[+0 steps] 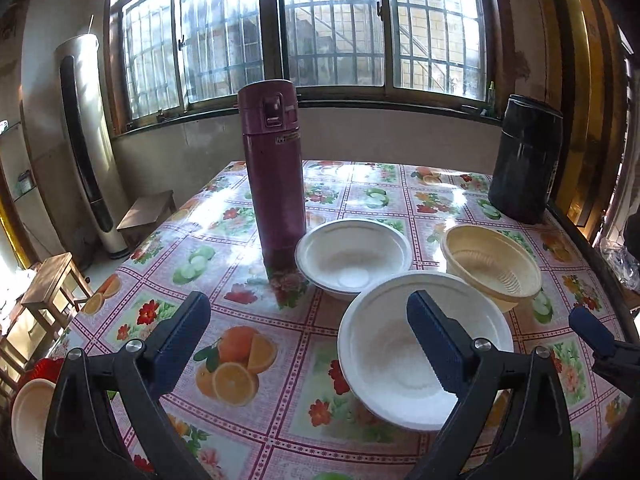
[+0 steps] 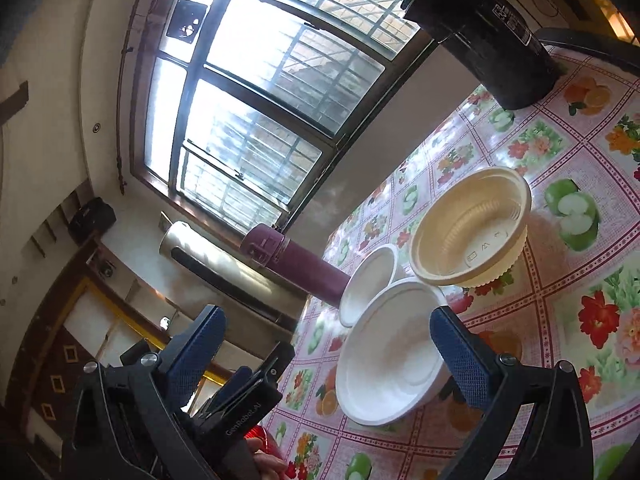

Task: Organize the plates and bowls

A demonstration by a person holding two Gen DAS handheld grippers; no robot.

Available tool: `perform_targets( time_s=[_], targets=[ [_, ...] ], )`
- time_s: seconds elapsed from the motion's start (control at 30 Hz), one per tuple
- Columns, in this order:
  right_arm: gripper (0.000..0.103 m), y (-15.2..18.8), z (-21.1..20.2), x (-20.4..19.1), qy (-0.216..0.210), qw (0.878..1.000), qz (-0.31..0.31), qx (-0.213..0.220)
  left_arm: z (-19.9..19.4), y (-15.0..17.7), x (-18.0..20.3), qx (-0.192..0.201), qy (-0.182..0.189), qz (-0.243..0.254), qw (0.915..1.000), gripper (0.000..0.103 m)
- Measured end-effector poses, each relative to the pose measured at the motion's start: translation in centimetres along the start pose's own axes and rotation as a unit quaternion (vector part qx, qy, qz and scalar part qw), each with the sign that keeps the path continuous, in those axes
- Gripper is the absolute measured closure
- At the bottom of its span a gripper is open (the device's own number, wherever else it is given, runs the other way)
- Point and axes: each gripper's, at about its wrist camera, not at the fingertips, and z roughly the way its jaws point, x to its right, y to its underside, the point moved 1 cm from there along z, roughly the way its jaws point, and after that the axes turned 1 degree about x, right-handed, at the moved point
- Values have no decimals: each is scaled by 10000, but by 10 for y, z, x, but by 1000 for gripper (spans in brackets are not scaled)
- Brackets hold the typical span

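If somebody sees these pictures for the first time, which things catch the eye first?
The tall maroon flask stands upright mid-table, just left of the far white bowl. The near white bowl lies closest, between both open grippers, with the cream bowl behind it to the right. A black canister stands at the far right corner.

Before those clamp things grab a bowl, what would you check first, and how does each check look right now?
1. Left gripper open: ok, jaws spread wide.
2. Right gripper open: ok.
3. Near white bowl empty and upright: ok.
4. Far white bowl free to receive a stacked bowl: ok, though it sits close to the maroon flask.
5. Yellow bowl upright and apart from the black canister: ok.
6. Left finger touching the near bowl's rim: cannot tell.
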Motion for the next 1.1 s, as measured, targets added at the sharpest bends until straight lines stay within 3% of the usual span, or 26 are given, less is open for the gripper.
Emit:
perform_targets(
  time_s=[0.33,0.53,0.8,1.1],
  targets=[
    [0,9,13,20,623,9974,208,-286,28,13,0,-709,637,-254,9951,3],
    [0,16,27,33,643,9951,423,-626,35,19,1,-1033,944,-369,9895,4],
    [1,23,32,40,664,9936,515,-757,40,21,2,-1156,856,-297,9892,3],
    [6,26,35,41,838,9939,477,-543,48,28,3,-1371,718,-202,9877,3]
  ],
)
